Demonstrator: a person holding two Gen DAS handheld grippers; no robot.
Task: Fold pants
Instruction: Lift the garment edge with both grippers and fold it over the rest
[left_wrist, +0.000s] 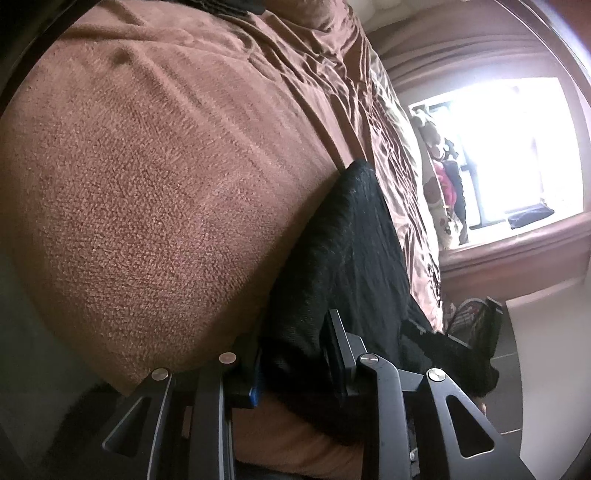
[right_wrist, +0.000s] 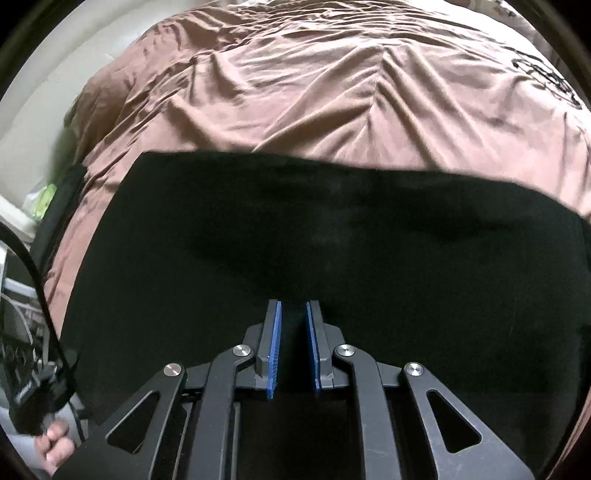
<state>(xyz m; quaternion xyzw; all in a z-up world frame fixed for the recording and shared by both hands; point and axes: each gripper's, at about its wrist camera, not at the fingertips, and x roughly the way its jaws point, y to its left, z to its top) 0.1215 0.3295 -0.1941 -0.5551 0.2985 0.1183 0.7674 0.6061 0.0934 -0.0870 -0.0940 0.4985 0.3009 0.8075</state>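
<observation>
Black pants lie spread flat across a brown bedsheet in the right wrist view. My right gripper hovers over the near part of the pants, blue pads a small gap apart, nothing between them. In the left wrist view my left gripper is closed on a bunch of the black pants at the edge of a brown fleece blanket; the fabric hides the fingertips.
A bright window with a wooden frame and hanging clothes is at the right of the left wrist view. The bed edge, a black cable and the person's hand show at the left of the right wrist view.
</observation>
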